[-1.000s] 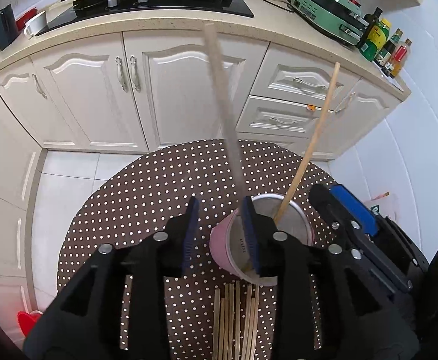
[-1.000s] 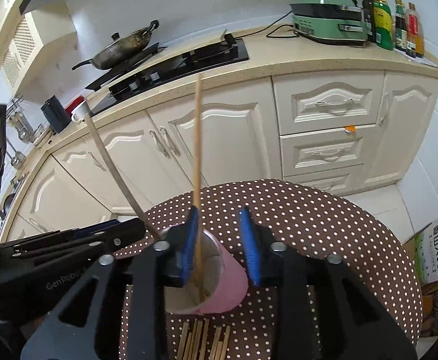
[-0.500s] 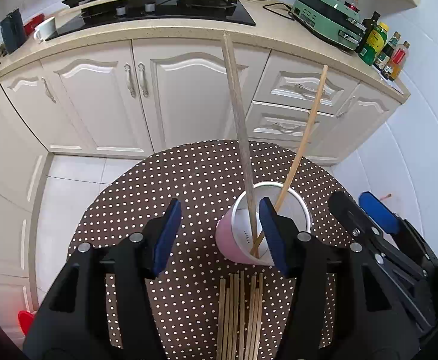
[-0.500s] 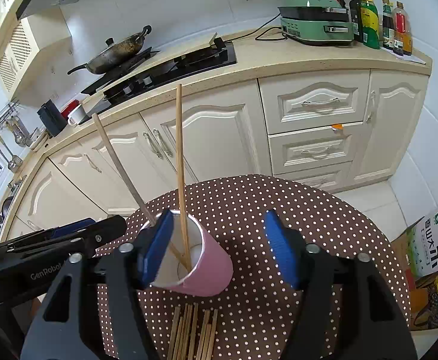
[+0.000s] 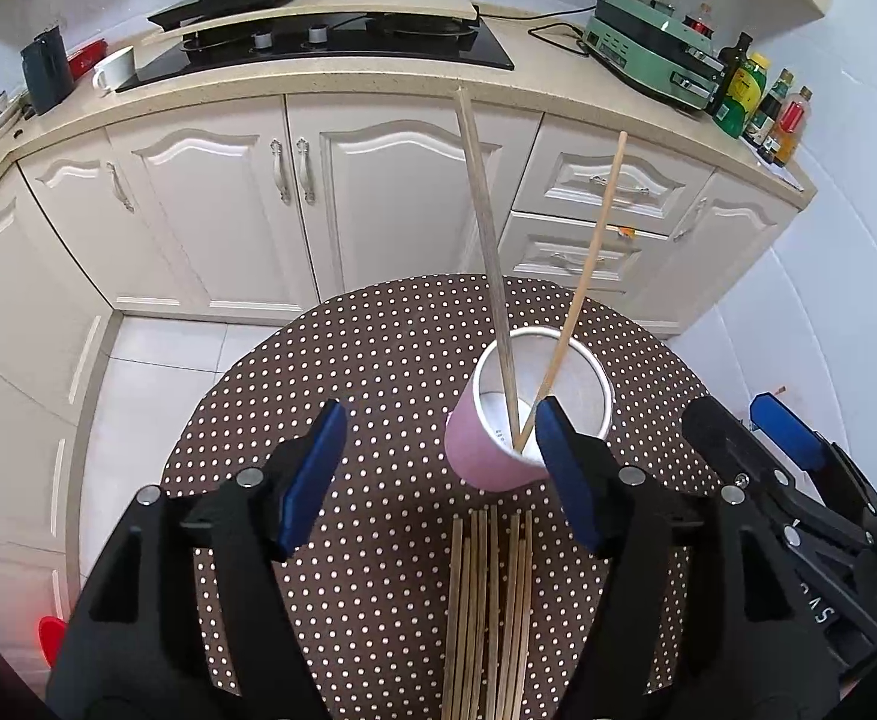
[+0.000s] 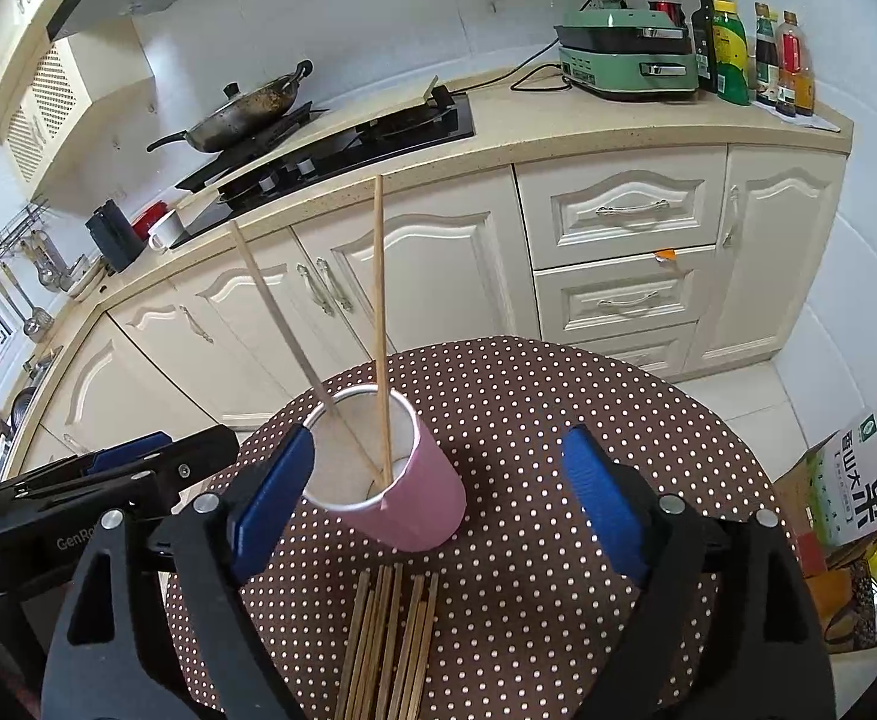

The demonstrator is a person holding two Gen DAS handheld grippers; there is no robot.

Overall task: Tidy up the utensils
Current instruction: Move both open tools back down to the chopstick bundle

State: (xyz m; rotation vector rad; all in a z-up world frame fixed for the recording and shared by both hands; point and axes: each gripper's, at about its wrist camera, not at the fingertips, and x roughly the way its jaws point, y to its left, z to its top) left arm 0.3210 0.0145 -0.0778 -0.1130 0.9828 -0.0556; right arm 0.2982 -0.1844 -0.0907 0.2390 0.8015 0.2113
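Note:
A pink cup [image 5: 486, 459] [image 6: 420, 498] stands on the round dotted table [image 5: 378, 372] [image 6: 558, 396]. Two wooden chopsticks [image 5: 486, 240] [image 6: 380, 330] lean inside it. Several more chopsticks [image 5: 486, 612] [image 6: 387, 642] lie flat in a row in front of the cup. My left gripper [image 5: 438, 468] is open and empty, just behind the cup, which sits by its right finger. My right gripper [image 6: 438, 498] is open and empty, with the cup between its fingers, nearer the left one. Each gripper also shows at the edge of the other's view.
White kitchen cabinets [image 5: 318, 192] and a counter with a hob [image 5: 330, 42], a wok [image 6: 240, 114], a green appliance [image 6: 630, 60] and bottles [image 6: 732, 48] stand beyond the table. A box with bags [image 6: 858, 516] sits on the floor at the right.
Both grippers have opened wide, let go of one chopstick each into the cup, and drawn back and up from it.

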